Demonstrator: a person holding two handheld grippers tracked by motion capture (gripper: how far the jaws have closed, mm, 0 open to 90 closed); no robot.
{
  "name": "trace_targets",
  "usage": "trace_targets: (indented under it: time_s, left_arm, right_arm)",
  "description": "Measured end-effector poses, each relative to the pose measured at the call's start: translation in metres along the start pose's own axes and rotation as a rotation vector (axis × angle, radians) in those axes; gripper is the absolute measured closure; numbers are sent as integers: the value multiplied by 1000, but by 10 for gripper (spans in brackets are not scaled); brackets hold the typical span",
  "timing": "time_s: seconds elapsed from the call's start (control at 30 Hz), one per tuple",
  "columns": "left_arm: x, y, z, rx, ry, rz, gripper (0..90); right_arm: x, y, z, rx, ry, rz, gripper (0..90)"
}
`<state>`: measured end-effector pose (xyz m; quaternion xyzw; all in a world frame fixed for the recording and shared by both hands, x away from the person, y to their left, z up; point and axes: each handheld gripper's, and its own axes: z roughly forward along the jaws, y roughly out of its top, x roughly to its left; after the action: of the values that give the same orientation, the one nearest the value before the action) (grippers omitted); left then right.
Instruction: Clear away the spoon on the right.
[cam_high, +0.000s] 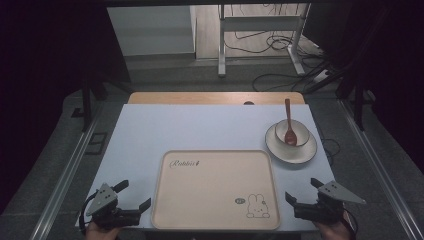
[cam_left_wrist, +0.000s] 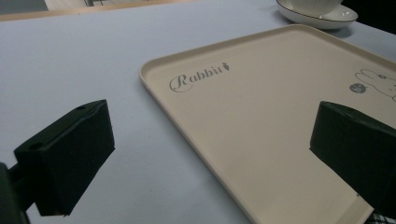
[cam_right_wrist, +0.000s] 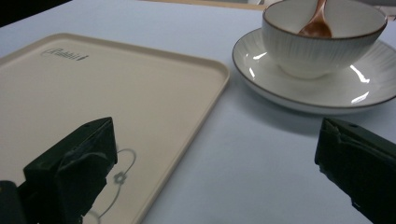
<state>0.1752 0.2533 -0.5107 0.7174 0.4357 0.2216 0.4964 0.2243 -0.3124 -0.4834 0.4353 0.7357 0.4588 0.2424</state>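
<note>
On the pale blue table (cam_high: 200, 127) the beige tray (cam_high: 215, 192) lies at 6 o'clock. Left gripper (cam_high: 134, 196) and right gripper (cam_high: 303, 190) flank it, jaws wide apart, empty. The bowl (cam_high: 291, 132) with the spoon (cam_high: 289, 125) is at 2 o'clock.

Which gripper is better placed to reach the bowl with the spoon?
Probably the right gripper: it sits open just below the bowl on its saucer; the left gripper is across the tray.
</note>
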Motion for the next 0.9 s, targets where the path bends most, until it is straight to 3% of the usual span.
trace_targets:
  time_s: [0.07, 0.4, 0.9]
  left_arm:
    - [0, 0, 0, 3, 2, -2, 0]
    - [1, 0, 1, 18, 6, -12, 0]
    - [1, 0, 2, 31, 10, -11, 0]
  right_arm:
    - [0, -3, 0, 31, 19, -8, 0]
    - [4, -3, 5, 13, 26, -129, 0]
    - [5, -4, 11, 37, 26, -150, 0]
